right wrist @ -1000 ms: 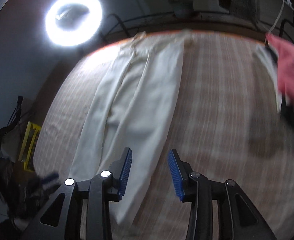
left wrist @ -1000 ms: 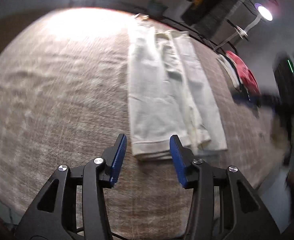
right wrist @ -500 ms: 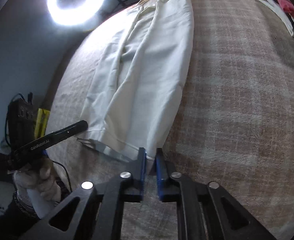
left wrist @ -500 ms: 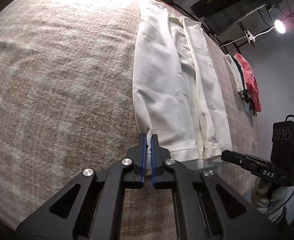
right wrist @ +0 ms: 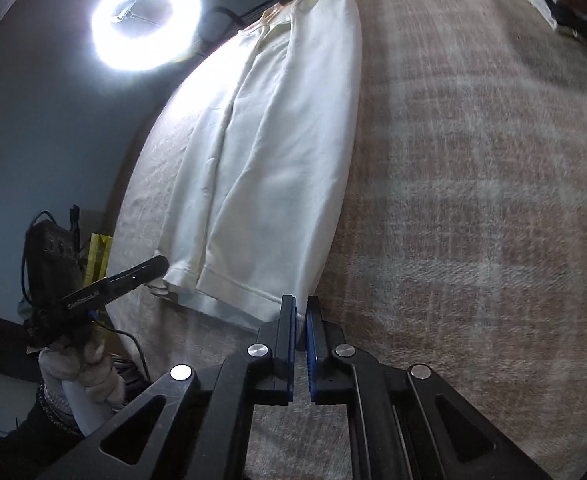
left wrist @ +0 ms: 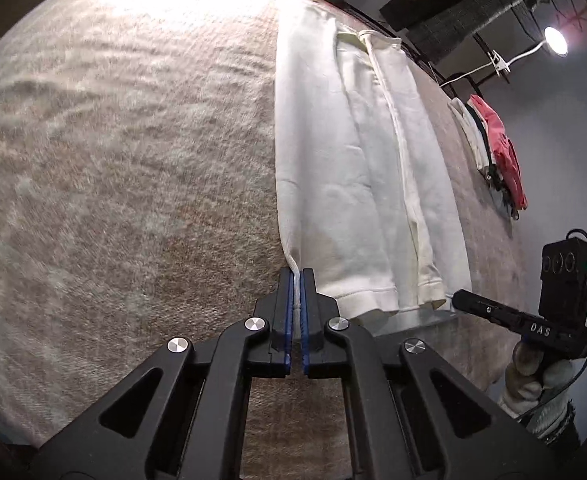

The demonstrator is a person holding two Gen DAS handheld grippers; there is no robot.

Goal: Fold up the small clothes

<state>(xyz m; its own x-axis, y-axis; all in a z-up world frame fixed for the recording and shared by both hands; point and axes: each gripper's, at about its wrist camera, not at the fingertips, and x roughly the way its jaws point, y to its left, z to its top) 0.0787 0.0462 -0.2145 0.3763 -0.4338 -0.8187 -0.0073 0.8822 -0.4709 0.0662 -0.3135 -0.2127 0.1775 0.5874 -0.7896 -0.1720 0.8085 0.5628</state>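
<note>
A brown checked blanket point(left wrist: 113, 200) is filling most of both views, its weave running from the lower edge up to the far rim at the top of each frame. On it a pair of cream trousers point(left wrist: 353, 180) is lying lengthwise, folded leg over leg, stretching from the waistband at the top centre of the left wrist view down to the cuffs at lower centre; in the right wrist view the same garment is slanting from top centre down to lower centre.

The left gripper point(left wrist: 296, 280) is rising from the bottom centre of its own view, its blue pads pressing together on the near left corner of the cuff. The right gripper point(right wrist: 300, 312) is doing likewise at the bottom centre of its view, pinching the near right corner of the cuff, and the hem between the two corners is lifting slightly off the blanket.

A bright ring light point(right wrist: 145, 20) is glowing at the upper left of the right wrist view. A small heap of clothes point(left wrist: 497, 156), pink on top, is sitting at the blanket's right edge in the left wrist view.
</note>
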